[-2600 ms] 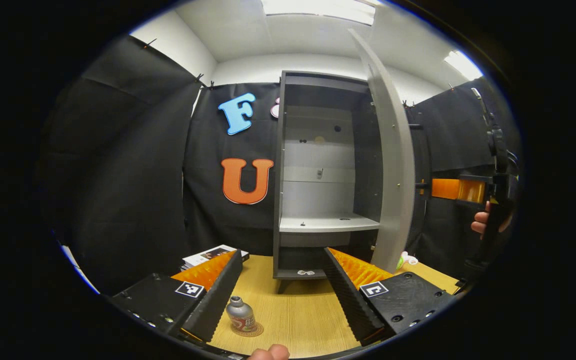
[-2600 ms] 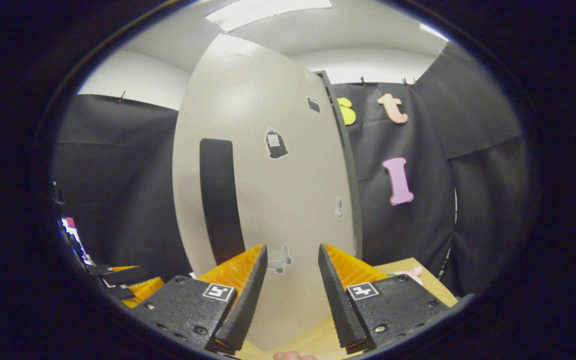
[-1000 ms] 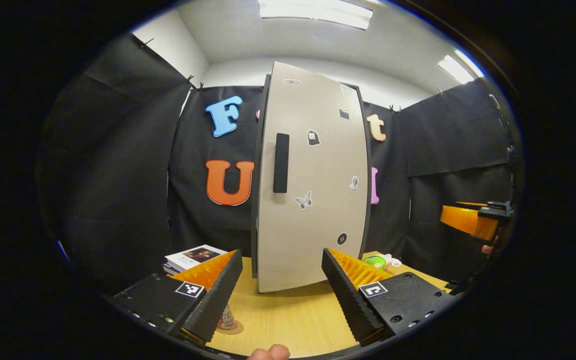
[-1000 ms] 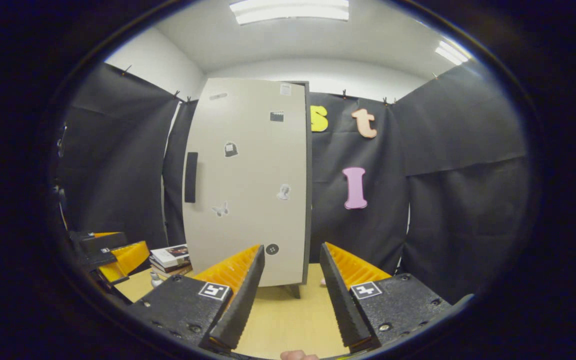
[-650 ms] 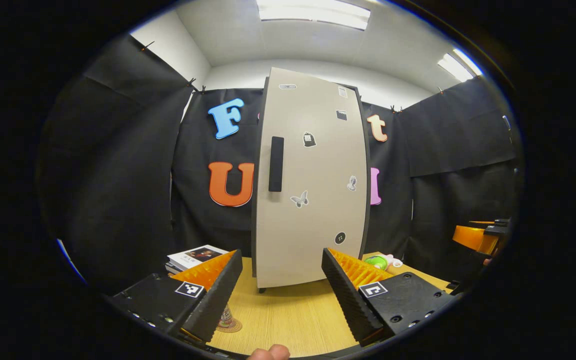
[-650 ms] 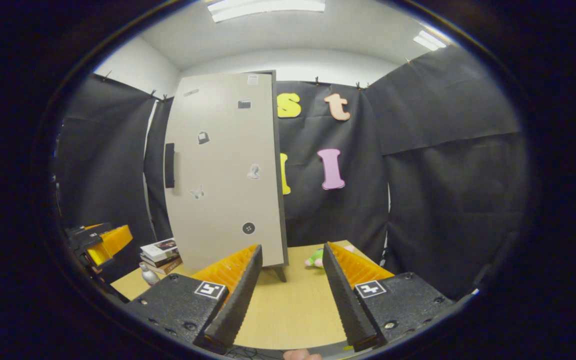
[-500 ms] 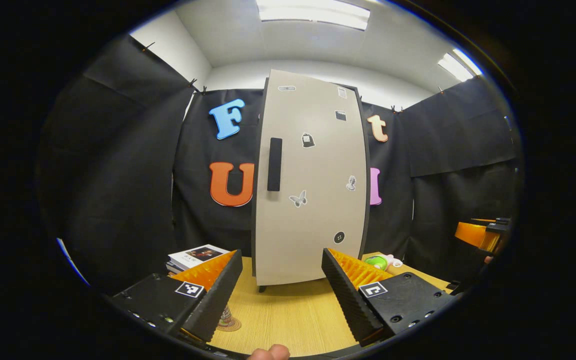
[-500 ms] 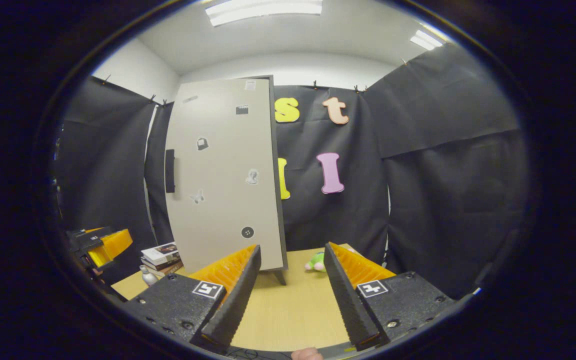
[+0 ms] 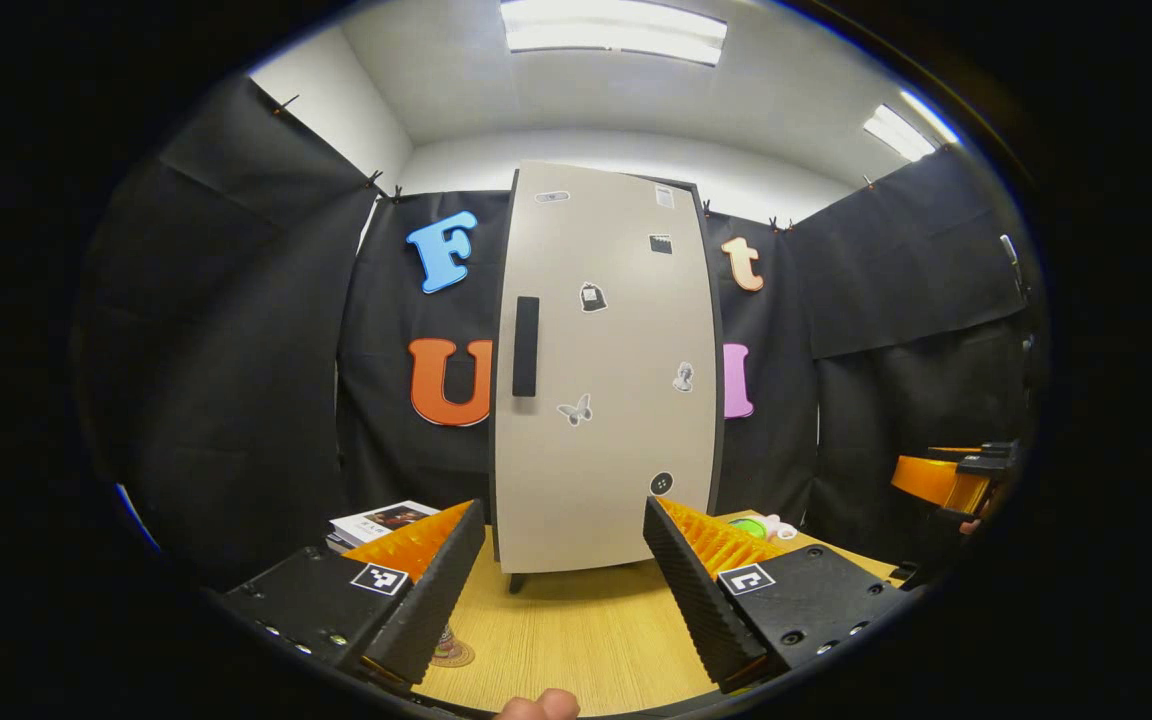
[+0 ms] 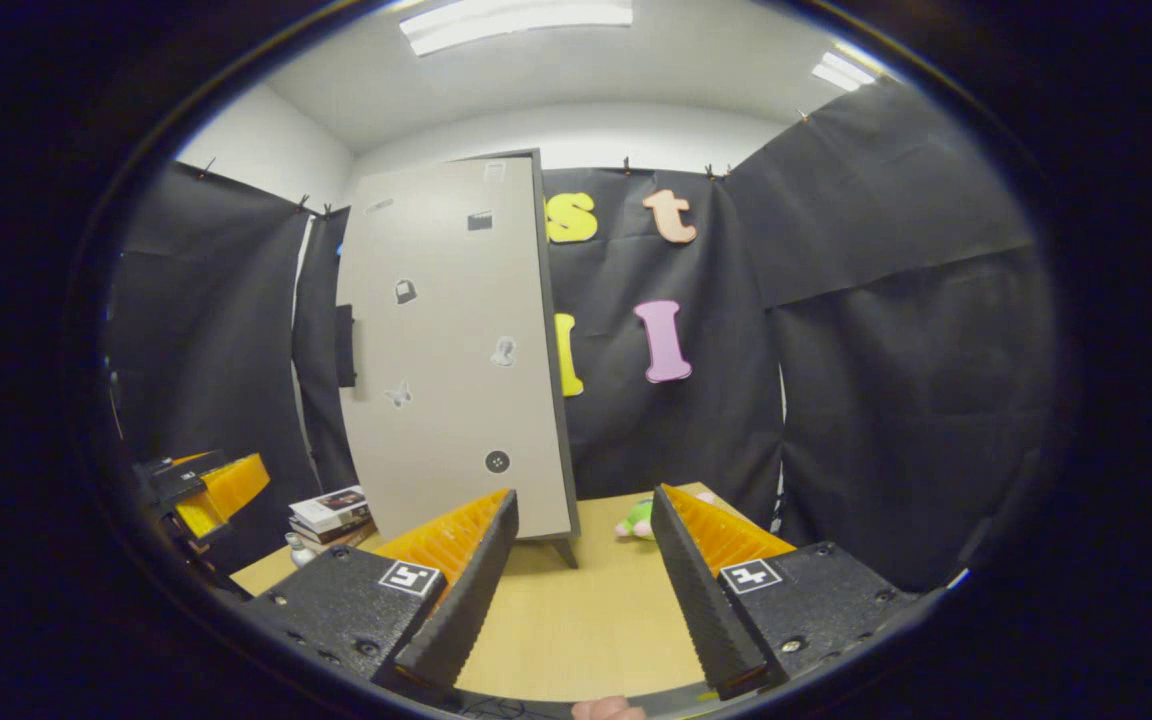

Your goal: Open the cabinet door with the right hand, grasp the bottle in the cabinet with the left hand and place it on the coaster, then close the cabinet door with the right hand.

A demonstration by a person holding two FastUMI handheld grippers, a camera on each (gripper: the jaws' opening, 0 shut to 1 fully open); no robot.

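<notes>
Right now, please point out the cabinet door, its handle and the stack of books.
cabinet door (image 9: pixel 616 440), left gripper view, bare front panel.
handle (image 9: pixel 525 346), left gripper view, middle of the bar.
stack of books (image 10: pixel 328 508), right gripper view, top cover.

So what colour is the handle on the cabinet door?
Black: a vertical bar handle on the pale grey cabinet door, clearest in the left gripper view.

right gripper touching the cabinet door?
Apart. In the right gripper view, the right gripper stands open over bare table, with the shut cabinet door well beyond its fingertips.
</notes>
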